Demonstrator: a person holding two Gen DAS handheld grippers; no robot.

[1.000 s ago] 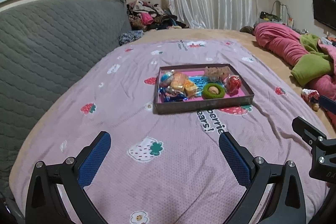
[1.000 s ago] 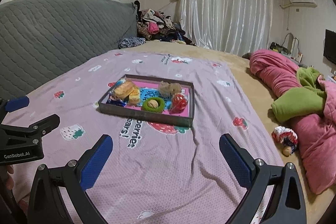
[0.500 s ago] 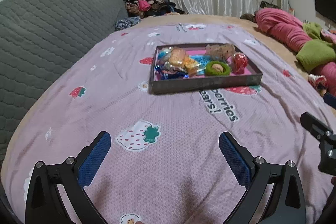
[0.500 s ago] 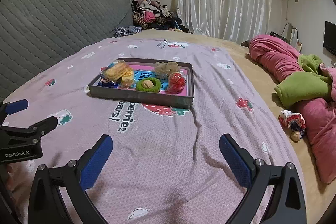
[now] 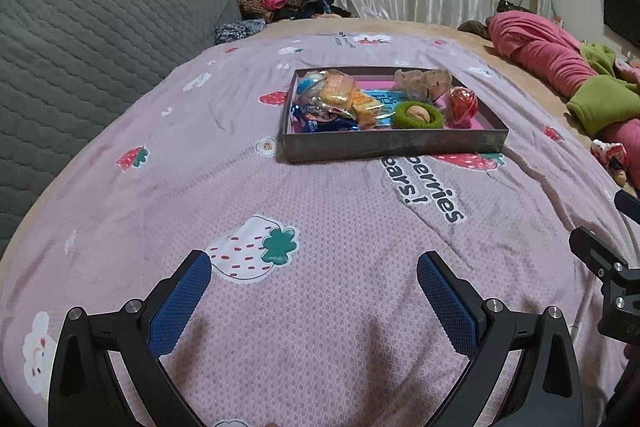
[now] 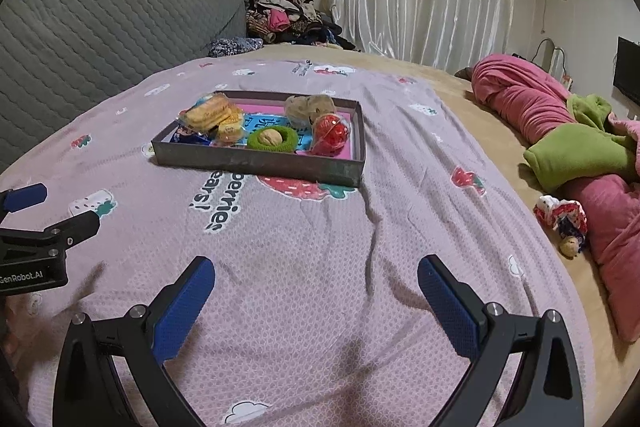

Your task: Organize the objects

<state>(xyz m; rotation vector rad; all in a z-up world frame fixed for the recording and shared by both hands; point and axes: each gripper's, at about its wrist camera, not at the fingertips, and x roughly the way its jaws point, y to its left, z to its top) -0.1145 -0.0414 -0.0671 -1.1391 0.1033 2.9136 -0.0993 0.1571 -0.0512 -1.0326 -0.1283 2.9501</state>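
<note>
**Snacks and trinkets gathered in tray, both claws spread and empty**

Left gripper [image 5: 314, 277] held low over pink strawberry bedspread [image 5: 280, 187], jaws spread wide, nothing between blue pads. Right gripper [image 6: 316, 279] likewise released and empty, level with its partner. Straight ahead of both claws, well apart: shallow dark tray [image 6: 256, 161], all loose items lying inside it. Wrapped biscuits [image 6: 210, 115] at tray's far left, green ring with walnut [image 6: 272, 139] nearest the claws, red wrapped ball [image 6: 332, 135] to the right, beige plush [image 6: 310, 109] behind. Probably grouped there to keep bedspread tidy. Fits either a finished sort or contents awaiting removal; impossible to settle. Small doll [image 6: 564, 223] lying far right, off the bedspread.
</note>
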